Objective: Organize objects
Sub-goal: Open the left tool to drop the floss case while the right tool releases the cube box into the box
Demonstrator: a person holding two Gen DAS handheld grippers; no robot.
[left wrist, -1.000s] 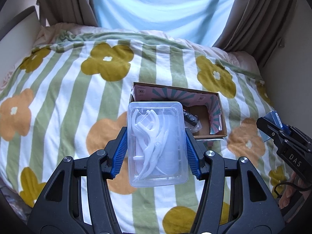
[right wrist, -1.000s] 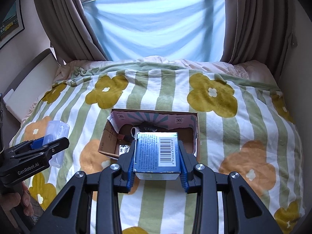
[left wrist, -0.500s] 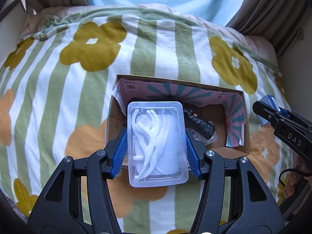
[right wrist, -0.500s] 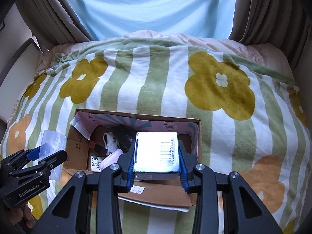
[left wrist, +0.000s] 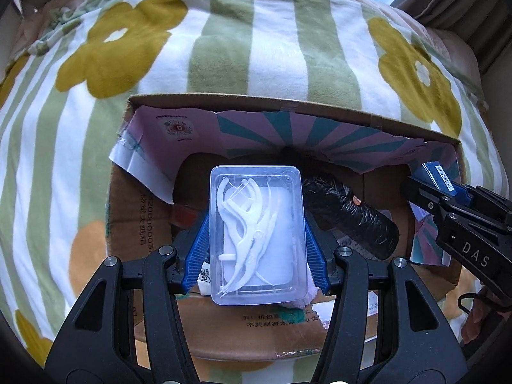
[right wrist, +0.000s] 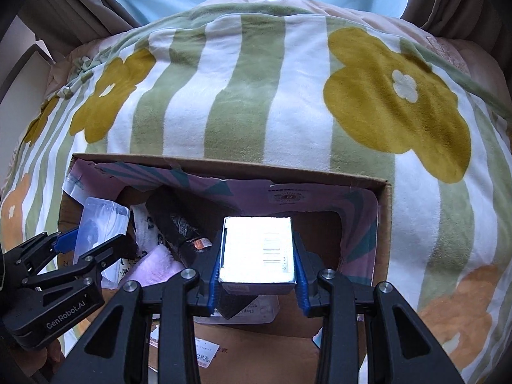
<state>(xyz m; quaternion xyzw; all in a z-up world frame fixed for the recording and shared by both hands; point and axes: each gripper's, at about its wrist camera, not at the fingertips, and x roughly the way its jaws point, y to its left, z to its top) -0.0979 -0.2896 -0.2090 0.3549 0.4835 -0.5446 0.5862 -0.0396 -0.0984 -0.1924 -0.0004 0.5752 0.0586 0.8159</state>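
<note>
**Both grippers loaded, over the open box**

My left gripper (left wrist: pixel 256 240) is pinching a clear plastic case of white floss picks (left wrist: pixel 256 236); blue finger pads press its two long sides. The case sits centre frame in the left wrist view, held over the open cardboard box (left wrist: pixel 204 339).

My right gripper (right wrist: pixel 257 256) is clamped on a small blue carton with a barcode (right wrist: pixel 259 249), top face blown out by glare. It is at lower centre of the right wrist view, over the right half of the box. In the left wrist view that same carton shows at the right edge, between the other gripper's fingers.

Box sits on a bed under a blanket (right wrist: pixel 240 96) with green-and-white stripes and yellow flowers. Its inner flaps are pink with teal rays. Inside: a black wrapped roll (left wrist: pixel 352 220) lying diagonally right of the floss case, a pink fluffy cloth (right wrist: pixel 156 265) at lower left of the right wrist view, plus some paper packets I can't identify.

Curtains (right wrist: pixel 83 6) at upper left of the right wrist view.
</note>
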